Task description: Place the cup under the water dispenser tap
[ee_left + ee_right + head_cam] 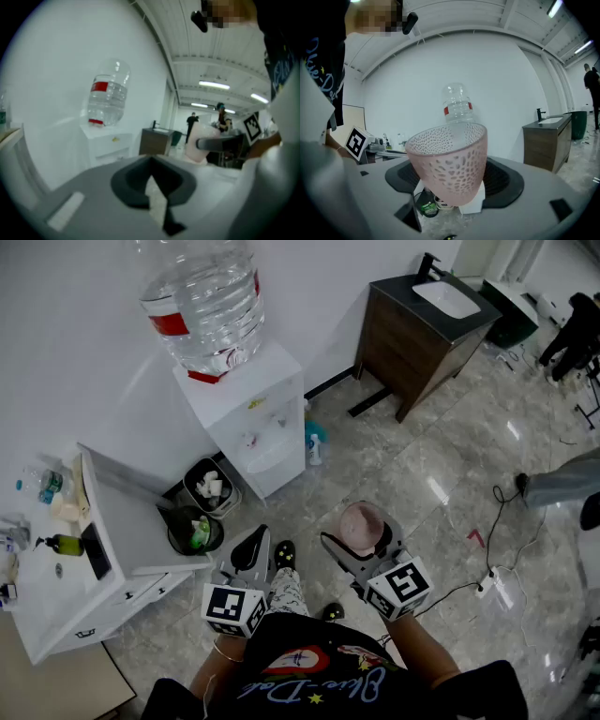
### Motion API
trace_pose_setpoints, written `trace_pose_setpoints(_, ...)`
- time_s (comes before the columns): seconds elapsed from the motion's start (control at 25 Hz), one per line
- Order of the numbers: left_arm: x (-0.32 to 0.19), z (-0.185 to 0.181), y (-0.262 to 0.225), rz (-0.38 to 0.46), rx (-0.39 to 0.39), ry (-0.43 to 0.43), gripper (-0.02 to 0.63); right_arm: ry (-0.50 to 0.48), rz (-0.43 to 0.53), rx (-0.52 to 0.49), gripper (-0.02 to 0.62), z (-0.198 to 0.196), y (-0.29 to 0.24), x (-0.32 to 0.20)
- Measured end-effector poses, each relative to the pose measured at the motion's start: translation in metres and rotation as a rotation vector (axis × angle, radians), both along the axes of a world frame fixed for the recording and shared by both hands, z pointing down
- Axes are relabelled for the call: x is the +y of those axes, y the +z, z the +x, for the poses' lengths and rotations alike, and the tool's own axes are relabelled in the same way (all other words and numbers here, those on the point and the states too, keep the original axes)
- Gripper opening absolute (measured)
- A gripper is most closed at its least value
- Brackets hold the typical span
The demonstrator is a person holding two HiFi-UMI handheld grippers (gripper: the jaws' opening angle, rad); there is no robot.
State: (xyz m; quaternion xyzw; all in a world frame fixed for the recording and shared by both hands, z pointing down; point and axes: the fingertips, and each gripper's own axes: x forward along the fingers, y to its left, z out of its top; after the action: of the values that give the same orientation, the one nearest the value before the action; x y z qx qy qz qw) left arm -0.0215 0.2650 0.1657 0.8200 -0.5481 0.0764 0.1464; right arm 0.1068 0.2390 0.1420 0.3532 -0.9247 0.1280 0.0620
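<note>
A pink perforated cup point(450, 164) sits upright between the dark pads of my right gripper point(452, 182), which is shut on it. From the head view the cup point(362, 526) is held over the floor, short of the white water dispenser point(253, 413) with its clear bottle point(202, 301) on top. The dispenser's taps point(265, 427) face me, with an alcove below them. My left gripper point(251, 549) hangs to the left of the cup, jaws together and holding nothing. In the left gripper view the cup point(197, 145) shows at the right and the dispenser point(108, 140) at the left.
Two bins point(202, 512) stand left of the dispenser, beside a white cabinet point(103, 568). A spray bottle point(314, 444) sits at the dispenser's right foot. A brown vanity with a sink point(427, 320) is at the back right. Cables point(487, 549) trail on the floor.
</note>
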Motion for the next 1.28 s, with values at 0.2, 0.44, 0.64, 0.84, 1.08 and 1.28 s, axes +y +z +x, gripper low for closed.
trace_pose_setpoints(0.2,-0.088,-0.039,0.030,0.011,-0.060,0.056,-0.002,0.032,0.010,0.055,0.362,-0.048,0.035,-0.092)
trace_pose_setpoints(0.44,-0.174,-0.055,0.091,0.026,-0.064,0.105,-0.002,0.031,0.078,0.110,0.362,-0.096,0.103,-0.185)
trace_pose_setpoints(0.64,-0.215,-0.048,0.156,0.008,0.000,0.070,-0.002,0.072,0.063,0.062,0.362,-0.117,0.190,-0.237)
trace_pose_setpoints(0.84,-0.225,-0.039,0.217,-0.020,0.016,0.044,-0.003,0.081,0.036,0.083,0.362,-0.128,0.287,-0.278)
trace_pose_setpoints(1.08,-0.218,-0.049,0.277,-0.126,0.041,-0.012,-0.002,0.033,0.016,0.168,0.362,-0.151,0.377,-0.312)
trace_pose_setpoints(1.28,-0.207,-0.053,0.292,-0.179,0.017,0.010,-0.002,-0.017,0.019,0.176,0.362,-0.177,0.398,-0.328)
